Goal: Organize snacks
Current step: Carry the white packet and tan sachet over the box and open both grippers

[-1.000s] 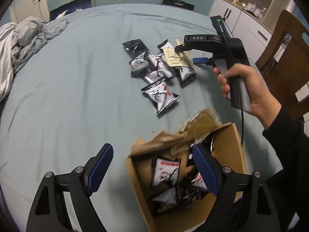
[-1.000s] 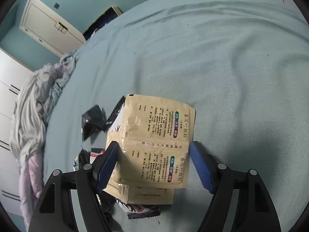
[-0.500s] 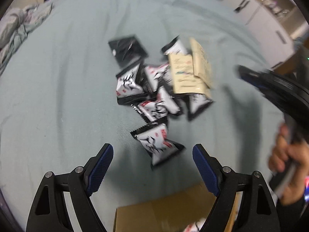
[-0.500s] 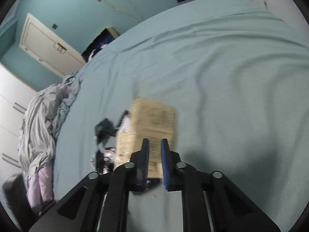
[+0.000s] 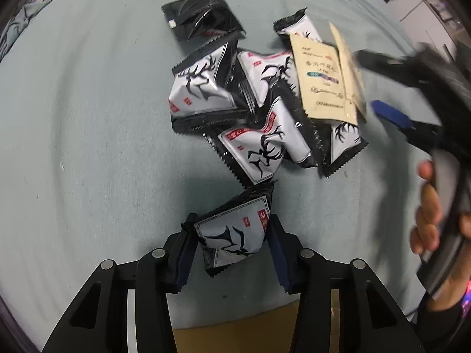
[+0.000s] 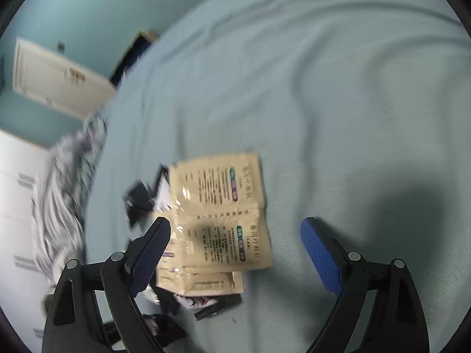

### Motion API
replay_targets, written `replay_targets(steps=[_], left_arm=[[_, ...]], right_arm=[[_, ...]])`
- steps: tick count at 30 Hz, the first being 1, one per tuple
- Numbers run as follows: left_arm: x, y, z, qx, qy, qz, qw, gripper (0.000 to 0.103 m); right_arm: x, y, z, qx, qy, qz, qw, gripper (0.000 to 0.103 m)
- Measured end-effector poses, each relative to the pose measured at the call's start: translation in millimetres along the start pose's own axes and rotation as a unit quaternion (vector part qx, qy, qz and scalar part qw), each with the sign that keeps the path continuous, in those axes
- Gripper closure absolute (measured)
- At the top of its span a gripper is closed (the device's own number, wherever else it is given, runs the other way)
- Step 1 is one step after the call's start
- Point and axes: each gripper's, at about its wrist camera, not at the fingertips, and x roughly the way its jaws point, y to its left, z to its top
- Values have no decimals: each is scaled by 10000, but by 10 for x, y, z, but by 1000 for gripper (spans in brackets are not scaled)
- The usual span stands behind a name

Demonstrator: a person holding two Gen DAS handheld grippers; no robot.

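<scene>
L gripper [image 5: 232, 250] is clenched on a white-and-black foil snack packet w/ antler print [image 5: 234, 239], held just over the pale blue bedsheet [image 5: 88, 147] near the cardboard box edge [image 5: 235, 335]. Beyond it lies a pile of matching antler-print packets [image 5: 259, 111], topped at right by beige paper sachets [image 6: 223, 214]. R gripper [image 6: 235, 253] hovers over those sachets, fingers released wide, gripping nothing.

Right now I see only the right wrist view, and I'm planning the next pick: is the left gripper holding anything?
Observer: Yes, the left gripper is shut on a black-and-white deer packet.
Operator: Where's the box?
Observer: The edge of a cardboard box shows just below that gripper, nearest the camera.
Operator: More packets to collect?
Observer: Several, in a pile of deer packets ahead of it.
</scene>
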Motion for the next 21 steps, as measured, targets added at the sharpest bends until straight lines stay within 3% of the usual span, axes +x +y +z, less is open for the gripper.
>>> replay_targets(steps=[3, 7, 8, 9, 14, 19, 21], left_arm=[[-110, 16, -21, -68, -218, -120, 9997, 64], [-428, 63, -89, -87, -623, 8, 9980, 64], [-572, 68, -158, -60, -797, 72, 9968, 65], [-669, 74, -191, -45, -895, 88, 9959, 65], [-1153, 6, -824, 308, -1255, 170, 9915, 64], [-1171, -2, -1406, 611, -1271, 31, 9900, 64], [-1001, -128, -1552, 850, -1300, -43, 9879, 63]], right_arm=[[55, 132, 93, -433, -44, -256, 9987, 9], [97, 284, 91, -929, -47, -157, 9955, 9], [118, 295, 74, -1032, -91, -151, 9945, 13], [128, 303, 54, -1097, -164, -156, 9937, 29], [16, 158, -15, -693, -236, 381, 9966, 37], [-453, 94, -227, -567, -578, 573, 9951, 37], [-664, 85, -381, -539, -656, 634, 9944, 37]])
